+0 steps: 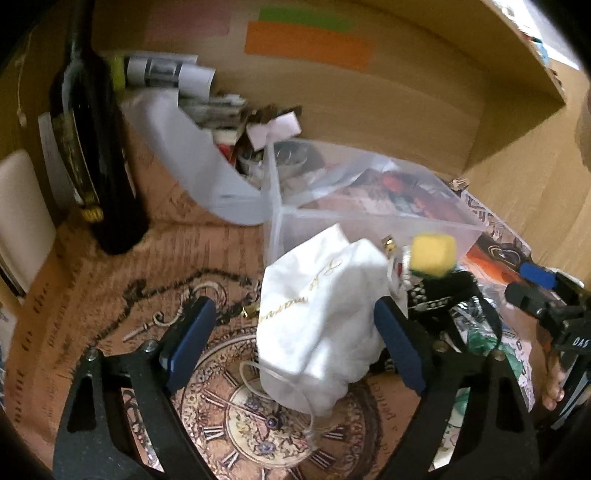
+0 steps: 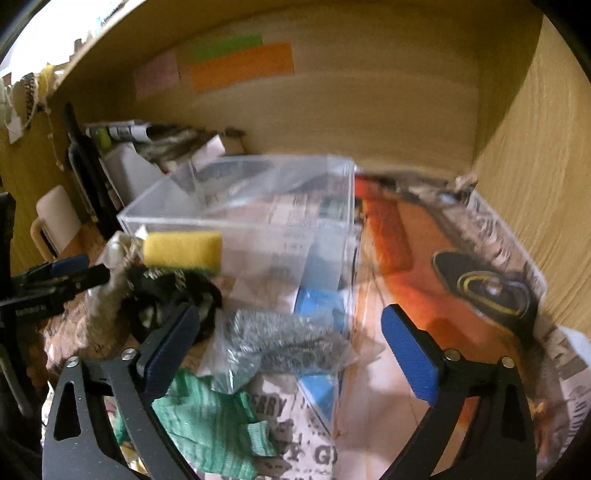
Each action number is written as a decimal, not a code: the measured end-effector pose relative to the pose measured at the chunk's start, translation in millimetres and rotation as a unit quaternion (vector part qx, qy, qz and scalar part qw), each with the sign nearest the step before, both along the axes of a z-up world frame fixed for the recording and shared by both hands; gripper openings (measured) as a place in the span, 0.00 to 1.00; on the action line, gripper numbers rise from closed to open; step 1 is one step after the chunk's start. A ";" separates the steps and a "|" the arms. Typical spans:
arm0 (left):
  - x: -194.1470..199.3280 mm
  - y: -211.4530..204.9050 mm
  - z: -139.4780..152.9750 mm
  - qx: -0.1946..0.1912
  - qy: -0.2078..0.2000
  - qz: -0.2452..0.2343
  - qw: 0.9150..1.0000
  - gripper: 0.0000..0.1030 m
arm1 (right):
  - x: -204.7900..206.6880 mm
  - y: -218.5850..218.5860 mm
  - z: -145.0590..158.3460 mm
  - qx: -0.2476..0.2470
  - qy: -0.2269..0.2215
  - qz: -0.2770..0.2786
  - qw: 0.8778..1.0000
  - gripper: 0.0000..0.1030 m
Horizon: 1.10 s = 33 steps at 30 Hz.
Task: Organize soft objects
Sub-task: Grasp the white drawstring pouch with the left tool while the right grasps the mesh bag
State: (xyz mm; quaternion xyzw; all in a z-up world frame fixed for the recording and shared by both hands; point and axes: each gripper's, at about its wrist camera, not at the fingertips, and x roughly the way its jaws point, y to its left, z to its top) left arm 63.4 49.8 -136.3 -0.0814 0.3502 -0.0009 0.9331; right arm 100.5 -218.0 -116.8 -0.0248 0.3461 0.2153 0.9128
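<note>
White drawstring pouch [image 1: 321,325] with gold script, lying on the printed cloth [image 1: 110,280] over a clock-face motif, right between the 2 blue pads of the left gripper [image 1: 295,339]. Left jaws spread wide around the pouch, right pad just beside its edge or touching it, left pad apart from it; no squeeze visible. Thin cord loop trailing from the pouch's near end.

Just right of the pouch, a yellow sponge [image 1: 432,254] sitting on top of a black studded item [image 1: 443,295], both against the front wall of the clear plastic box [image 1: 369,214]. In the right wrist view, same yellow sponge [image 2: 183,251] at the near left corner of the clear plastic box [image 2: 236,192], black studded item [image 2: 166,295] beneath it.

Right gripper [image 2: 291,350] spread wide, holding nothing. Between its pads, a steel wool scrubber in a clear wrapper [image 2: 284,339], and nearer the camera a green knitted cloth [image 2: 207,428], both on the newspaper-print cover [image 2: 461,258].

Farther out: dark bottle [image 1: 92,147] standing at the left, white container [image 1: 192,162] leaning beside it, clutter behind. Wooden back panel [image 1: 369,103] carrying 1 orange note [image 1: 306,44], 1 green note [image 1: 303,18] and 1 pink note [image 1: 188,22].
</note>
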 end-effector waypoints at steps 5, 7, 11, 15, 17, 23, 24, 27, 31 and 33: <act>7.5 4.5 -11.1 -0.019 0.025 -0.013 0.999 0.65 | 9.7 2.2 -18.1 -0.007 0.040 0.008 0.999 0.78; 8.7 3.9 -14.0 -0.025 0.030 -0.020 0.999 0.56 | 10.5 3.3 -23.8 -0.008 0.054 0.012 0.998 0.71; 11.9 3.4 -18.2 -0.034 0.040 -0.026 0.998 0.35 | 10.0 6.0 -27.5 -0.005 0.059 0.019 0.998 0.58; 7.8 2.7 -15.8 -0.035 0.031 -0.028 0.999 0.27 | 7.4 8.7 -27.8 -0.004 0.055 0.024 0.998 0.44; 4.1 1.8 -12.4 -0.029 0.025 -0.026 0.999 0.25 | 6.4 8.6 -26.8 -0.003 0.051 0.023 0.998 0.39; -13.1 0.7 10.5 -0.014 -0.013 -0.023 1.000 0.24 | 2.0 2.8 -18.5 0.009 0.033 0.013 0.999 0.29; -15.7 0.3 15.4 -0.012 -0.020 -0.023 0.999 0.24 | 1.2 1.3 -15.9 0.011 0.029 0.011 0.999 0.29; -22.0 0.7 28.5 -0.012 -0.036 -0.018 0.999 0.24 | -2.1 -2.9 -5.9 0.017 0.012 0.006 1.000 0.29; -26.5 0.4 47.1 -0.006 -0.063 -0.015 0.998 0.24 | -6.4 -8.5 13.1 0.030 -0.017 -0.001 0.999 0.29; -25.2 0.9 56.2 -0.004 -0.075 -0.014 0.997 0.24 | -7.7 -9.8 23.6 0.039 -0.033 -0.003 0.999 0.29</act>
